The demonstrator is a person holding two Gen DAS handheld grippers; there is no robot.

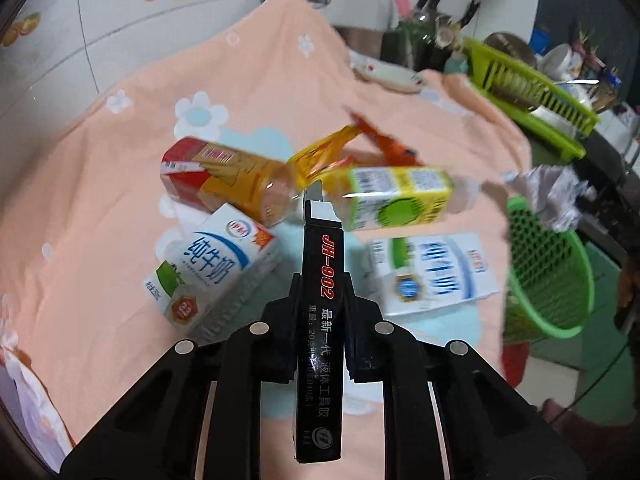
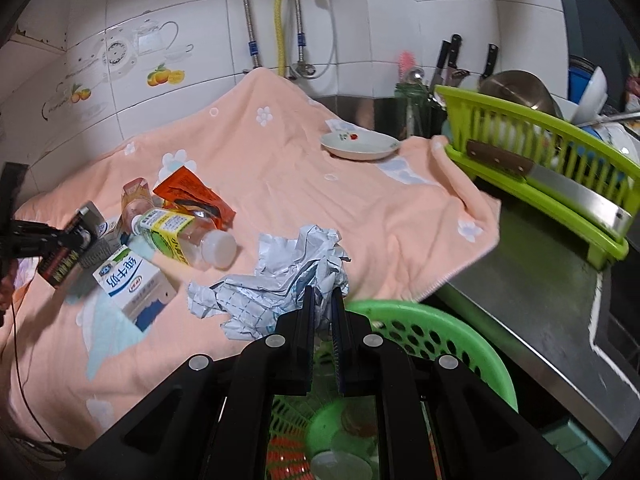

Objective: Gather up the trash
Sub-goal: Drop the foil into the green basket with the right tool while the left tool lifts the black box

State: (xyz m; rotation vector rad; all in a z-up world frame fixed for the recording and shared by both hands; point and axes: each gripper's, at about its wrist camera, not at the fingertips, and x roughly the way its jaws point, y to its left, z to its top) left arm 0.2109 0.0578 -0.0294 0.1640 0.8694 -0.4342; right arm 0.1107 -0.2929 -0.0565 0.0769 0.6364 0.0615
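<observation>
My left gripper is shut on a black glue box marked JH-902 and holds it above the peach cloth; the box also shows in the right wrist view. My right gripper is shut on a crumpled white wrapper and holds it at the rim of the green basket. The wrapper and the basket also show in the left wrist view. On the cloth lie two milk cartons, a yellow-label plastic bottle, a red and yellow bottle and an orange wrapper.
A white dish sits at the back of the cloth. A green dish rack with a cleaver stands on the steel counter at the right. Knives and utensils stand by the tiled wall.
</observation>
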